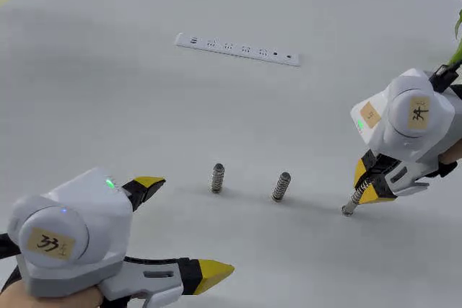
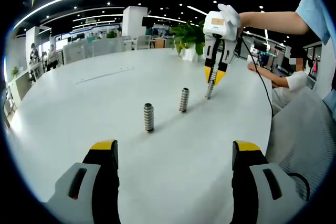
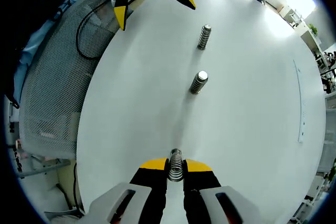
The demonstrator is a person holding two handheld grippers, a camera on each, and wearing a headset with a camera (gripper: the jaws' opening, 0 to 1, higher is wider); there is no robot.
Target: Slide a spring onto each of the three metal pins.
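Our right hand-held gripper point(image 3: 176, 166) grasps the tilted third spring point(image 1: 357, 194) over its pin point(image 1: 349, 210), so we risk jamming or toppling it on release; our left hand-held gripper point(image 1: 183, 226) hangs released

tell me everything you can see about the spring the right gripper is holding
The spring is a small, silvery metal coil, closely wound. It leans at a tilt, with its lower end down on the white table and its upper part pinched between the yellow-tipped fingers of the right gripper. The nearest other spring stands apart from it. Whether a pin runs inside is unclear.
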